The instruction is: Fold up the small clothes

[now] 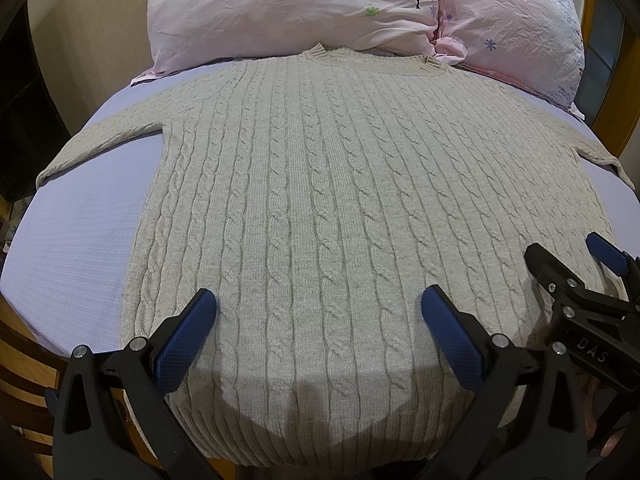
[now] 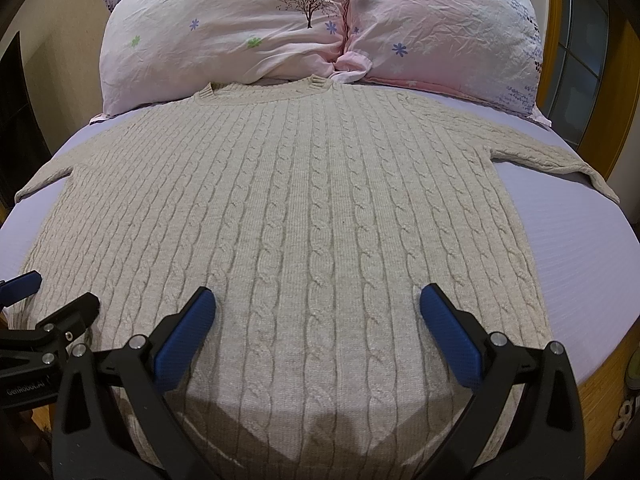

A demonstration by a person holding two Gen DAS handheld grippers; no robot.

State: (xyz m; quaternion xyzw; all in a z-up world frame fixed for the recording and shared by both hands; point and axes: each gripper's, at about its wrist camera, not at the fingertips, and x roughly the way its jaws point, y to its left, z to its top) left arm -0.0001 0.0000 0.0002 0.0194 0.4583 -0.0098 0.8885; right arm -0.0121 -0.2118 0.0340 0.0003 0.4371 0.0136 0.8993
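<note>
Left wrist view: Your left gripper (image 1: pixel 319 312) hovers above the hem end of the sweater (image 1: pixel 320 184), jaws spread wide and holding nothing. The sweater lies flat and face up on the lavender bed sheet (image 1: pixel 80 240), collar (image 1: pixel 320 53) touching the pillows (image 1: pixel 280 8), sleeves out to both sides. The right gripper (image 1: pixel 568 258) shows at the frame's right edge, over the hem corner.

Right wrist view: Your right gripper (image 2: pixel 318 312) also stands wide open and empty, above the sweater (image 2: pixel 304 192) near the hem. The right sleeve (image 2: pixel 552 158) lies flat on the sheet.

Handling: Judge the cable knit as soft, thick and stretchy, with moderate weight. It will sag and drag on the sheet. Grip through both layers at a hem corner or sleeve cuff; avoid pinching a single cable, which may snag.
</note>
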